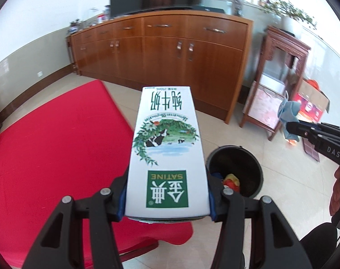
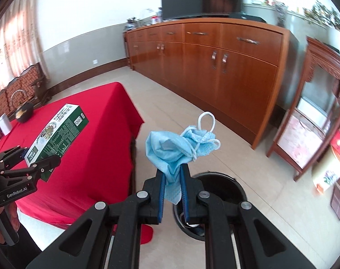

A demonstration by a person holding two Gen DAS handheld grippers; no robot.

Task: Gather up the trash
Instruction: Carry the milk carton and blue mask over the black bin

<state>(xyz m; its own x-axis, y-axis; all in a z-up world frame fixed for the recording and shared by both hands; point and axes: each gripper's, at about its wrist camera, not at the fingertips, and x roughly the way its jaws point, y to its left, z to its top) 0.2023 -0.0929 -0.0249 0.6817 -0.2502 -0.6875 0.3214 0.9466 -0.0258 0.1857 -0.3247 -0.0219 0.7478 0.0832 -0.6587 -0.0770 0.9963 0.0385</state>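
Milk carton: I have the milk carton [image 1: 167,157] clamped by its lower end in the left hand-held gripper [image 1: 167,213], jaws pressed on both long sides, held in the air over the red bench's [image 1: 57,157] edge.
Face mask: the crumpled blue face mask [image 2: 176,148] is pinched in my right hand-held gripper [image 2: 172,192], jaws nearly together on the fabric, its ear loops sticking up.
Bin: the black bin [image 1: 255,157] stands on the floor [image 1: 282,179] just beside the bench corner, open, with some coloured rubbish already inside.
Progress: I judge both pieces picked up but neither dropped in yet; the release over the bin remains.
Left on bench: a dark teapot [image 2: 24,112] and a small white container [image 2: 4,124], probably not trash.
Room: open tiled floor around the bin; the long wooden cabinet [image 2: 214,67] and the carved side stand [image 2: 315,112] are well apart from it.
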